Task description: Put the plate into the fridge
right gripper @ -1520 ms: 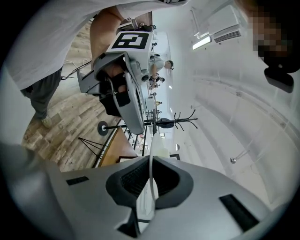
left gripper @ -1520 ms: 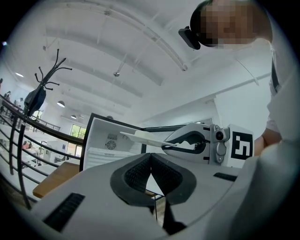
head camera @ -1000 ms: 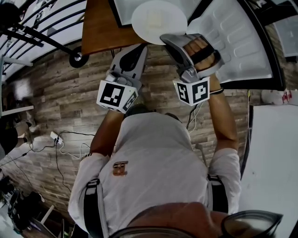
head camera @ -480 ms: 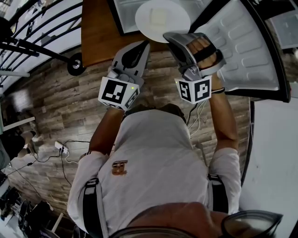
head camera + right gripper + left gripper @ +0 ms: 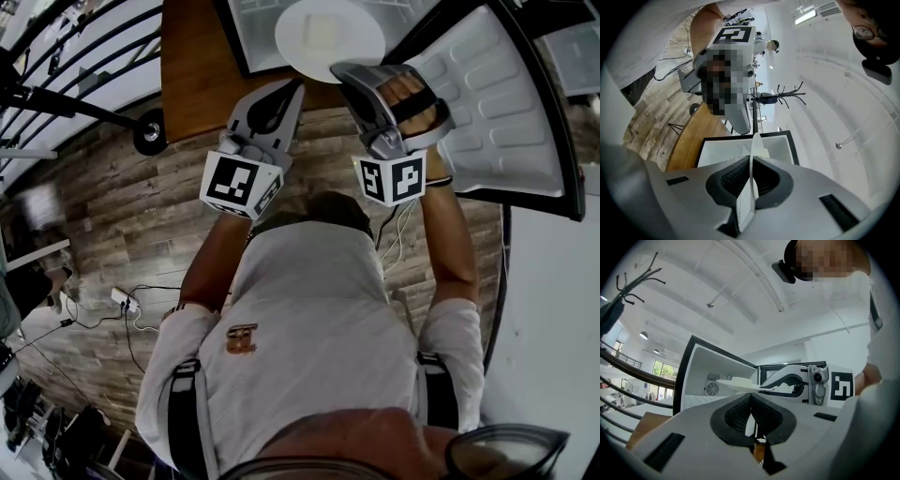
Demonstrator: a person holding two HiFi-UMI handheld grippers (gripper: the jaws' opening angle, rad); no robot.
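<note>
A white plate [image 5: 328, 37] with a pale square piece [image 5: 321, 33] on it hovers level at the mouth of the open fridge [image 5: 246, 28]. My right gripper [image 5: 345, 73] is shut on the plate's near rim. In the right gripper view the plate [image 5: 754, 145] runs edge-on between the pads. My left gripper [image 5: 292, 89] hangs just left of the plate, shut with nothing in it. In the left gripper view the plate [image 5: 736, 382] and the right gripper [image 5: 774, 386] show in front of the white fridge interior [image 5: 701, 380].
The fridge door [image 5: 497, 103] stands swung open to the right, its ribbed inner side facing up. A wooden top [image 5: 192, 56] lies left of the fridge. Cables and a power strip [image 5: 120, 298] lie on the plank floor. A black coat rack [image 5: 780, 97] stands behind.
Both grippers and the plate have shifted slightly forward toward the fridge opening. The grip on the plate's rim is the same.
</note>
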